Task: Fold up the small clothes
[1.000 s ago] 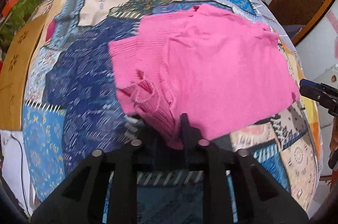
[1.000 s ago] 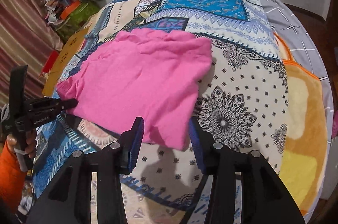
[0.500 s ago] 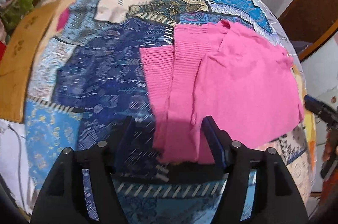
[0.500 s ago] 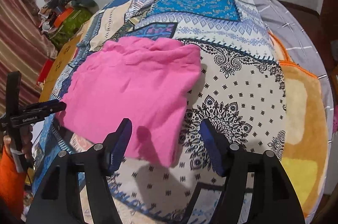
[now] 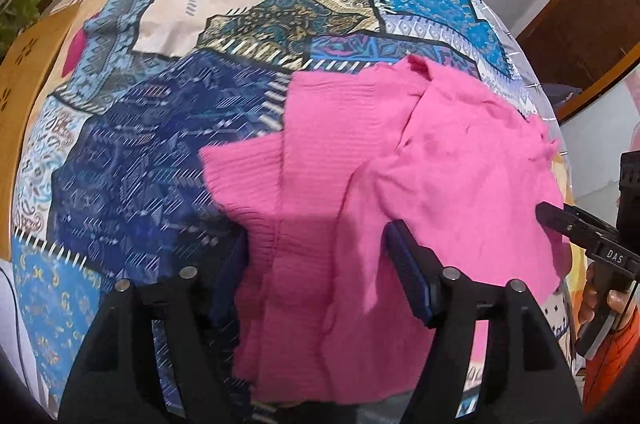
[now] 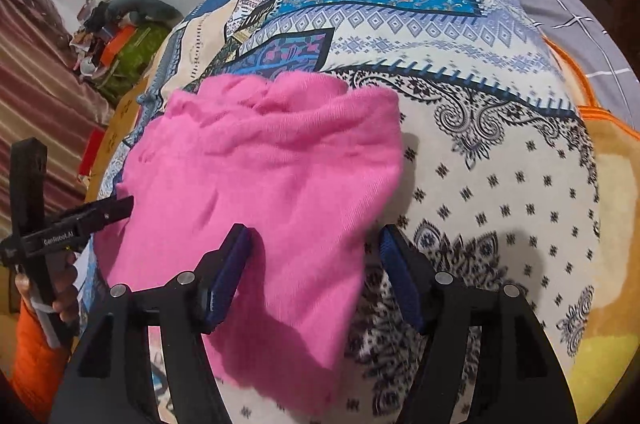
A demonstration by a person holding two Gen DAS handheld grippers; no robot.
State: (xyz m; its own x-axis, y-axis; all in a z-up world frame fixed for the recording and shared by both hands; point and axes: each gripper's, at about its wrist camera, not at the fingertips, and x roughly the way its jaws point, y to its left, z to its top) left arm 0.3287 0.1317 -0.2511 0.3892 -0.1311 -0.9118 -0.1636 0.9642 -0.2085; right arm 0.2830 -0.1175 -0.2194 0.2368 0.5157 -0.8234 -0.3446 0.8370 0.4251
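Note:
A pink knit garment (image 5: 400, 184) lies folded on the patchwork bedspread (image 5: 140, 152). My left gripper (image 5: 320, 264) stands open over its near ribbed edge, cloth lying between the fingers (image 5: 408, 272) with no pad pressing on it. In the right wrist view the same garment (image 6: 272, 184) fills the middle. My right gripper (image 6: 314, 264) is open astride its near right corner, apart from the cloth. Each gripper shows in the other's view, the right gripper (image 5: 576, 228) at the right edge and the left gripper (image 6: 80, 220) at the left edge.
An orange-and-yellow blanket (image 6: 608, 224) and a grey checked sheet (image 6: 560, 4) lie on the bed's right side. A heap of clothes (image 6: 120, 36) sits by the wall at left. A wooden board (image 5: 24, 96) runs along the bed's left edge. An orange sleeve (image 6: 32, 352) holds the left gripper.
Both grippers have opened and let go of the garment's near edge. The pink cloth has dropped flat on the bedspread, and both grippers have sunk closer over it.

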